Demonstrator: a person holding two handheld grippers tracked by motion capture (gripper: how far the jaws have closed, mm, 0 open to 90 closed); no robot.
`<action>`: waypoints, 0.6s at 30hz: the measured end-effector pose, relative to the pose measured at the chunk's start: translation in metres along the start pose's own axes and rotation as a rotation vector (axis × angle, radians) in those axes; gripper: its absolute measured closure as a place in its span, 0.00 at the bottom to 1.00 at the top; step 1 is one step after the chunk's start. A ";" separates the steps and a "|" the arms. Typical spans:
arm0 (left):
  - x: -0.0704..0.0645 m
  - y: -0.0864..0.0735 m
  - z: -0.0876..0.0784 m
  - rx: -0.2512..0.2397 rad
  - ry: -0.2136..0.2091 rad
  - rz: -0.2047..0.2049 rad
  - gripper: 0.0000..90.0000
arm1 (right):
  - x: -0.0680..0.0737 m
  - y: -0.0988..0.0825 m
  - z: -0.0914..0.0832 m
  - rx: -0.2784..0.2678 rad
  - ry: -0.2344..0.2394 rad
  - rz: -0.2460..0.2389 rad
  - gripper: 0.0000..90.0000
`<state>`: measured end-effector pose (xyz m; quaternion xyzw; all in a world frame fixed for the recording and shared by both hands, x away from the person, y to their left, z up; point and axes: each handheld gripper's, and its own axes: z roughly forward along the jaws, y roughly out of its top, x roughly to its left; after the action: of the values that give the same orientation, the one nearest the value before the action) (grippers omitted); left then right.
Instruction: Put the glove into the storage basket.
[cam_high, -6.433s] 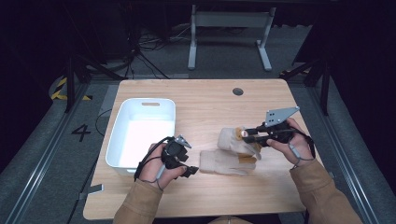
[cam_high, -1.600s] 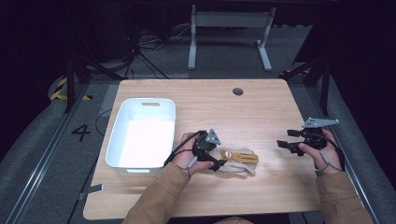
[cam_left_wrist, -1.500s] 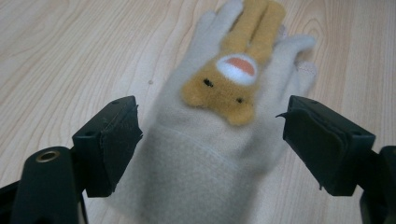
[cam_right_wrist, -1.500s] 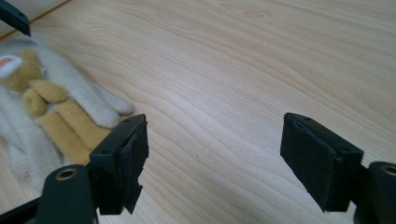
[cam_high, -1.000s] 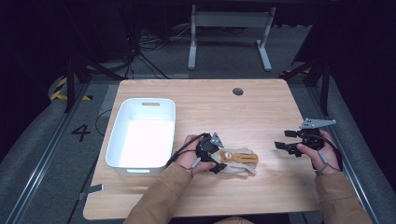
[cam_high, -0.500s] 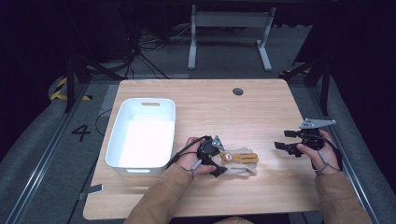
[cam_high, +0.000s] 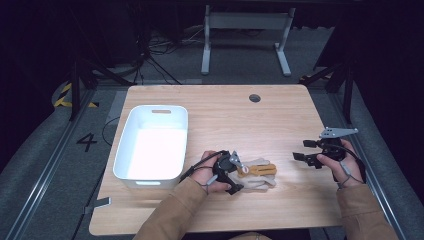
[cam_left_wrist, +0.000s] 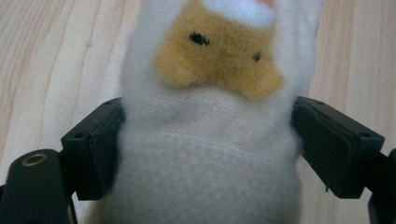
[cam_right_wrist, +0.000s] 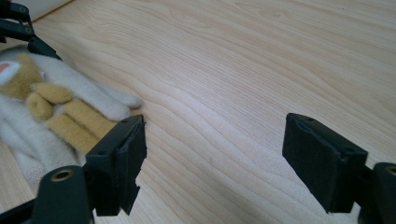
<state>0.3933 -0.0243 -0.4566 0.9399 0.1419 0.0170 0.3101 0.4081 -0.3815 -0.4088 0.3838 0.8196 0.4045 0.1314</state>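
Note:
A pair of fluffy white gloves with a tan animal patch lies on the wooden table, near the front middle. My left gripper sits at the cuff end. In the left gripper view the glove fills the gap of that gripper; its jaws have just been opening and the fluff only brushes both pads. My right gripper stands open over bare wood to the right, pointing at the gloves. In the right gripper view the gripper holds nothing, and the glove fingers lie at left.
A white plastic bin stands at the table's left, close to my left hand. A round cable hole sits near the far edge. The table's right edge is close to my right hand. Dark floor and a desk frame lie beyond.
The gloves, once lifted by my right gripper, now lie flat near the front middle. My left gripper has settled over their cuff end and turned a little. The right hand has stayed put.

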 end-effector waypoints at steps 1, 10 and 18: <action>-0.001 0.001 0.002 0.004 -0.003 0.006 0.17 | 0.000 0.000 0.000 -0.001 0.001 0.001 0.25; -0.005 0.004 0.007 -0.002 0.005 0.032 0.15 | 0.000 0.000 0.001 0.009 -0.004 0.006 0.25; -0.006 0.009 0.009 0.022 0.013 0.015 0.13 | 0.000 -0.001 0.003 0.017 -0.004 0.005 0.25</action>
<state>0.3907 -0.0379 -0.4579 0.9442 0.1371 0.0239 0.2984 0.4094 -0.3804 -0.4121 0.3875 0.8219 0.3971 0.1287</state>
